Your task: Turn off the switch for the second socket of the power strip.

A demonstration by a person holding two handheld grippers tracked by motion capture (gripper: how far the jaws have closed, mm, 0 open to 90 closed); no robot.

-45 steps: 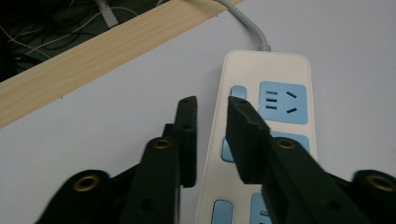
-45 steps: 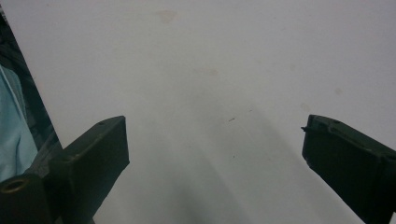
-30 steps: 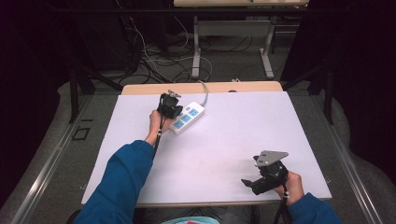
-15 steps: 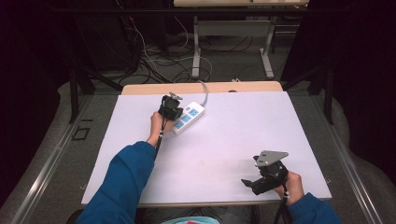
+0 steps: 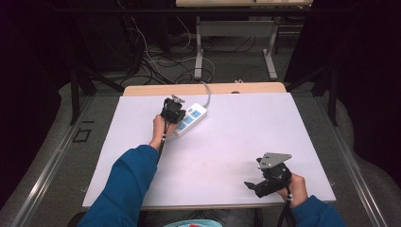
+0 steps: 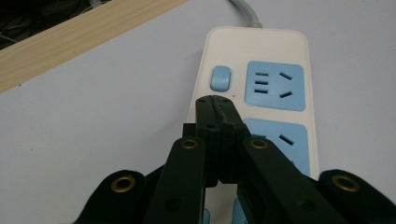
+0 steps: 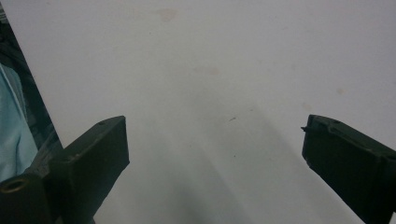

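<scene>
A white power strip (image 5: 191, 119) with blue socket faces lies near the table's far edge, its grey cord running off the back. My left gripper (image 5: 172, 111) is over the strip's left side. In the left gripper view its jaws are shut, tips (image 6: 214, 103) together just below the blue switch (image 6: 221, 78) on the power strip (image 6: 261, 51). My right gripper (image 5: 257, 186) rests low near the front right of the table, pointing left. In the right gripper view its jaws stand wide apart over bare white surface, nothing between them (image 7: 215, 140).
The white table top (image 5: 246, 132) has a wooden strip (image 5: 203, 89) along its far edge. Beyond it stand table legs and a tangle of cables (image 5: 156, 56) on the floor. A blue sleeve (image 5: 125, 189) comes in from the front left.
</scene>
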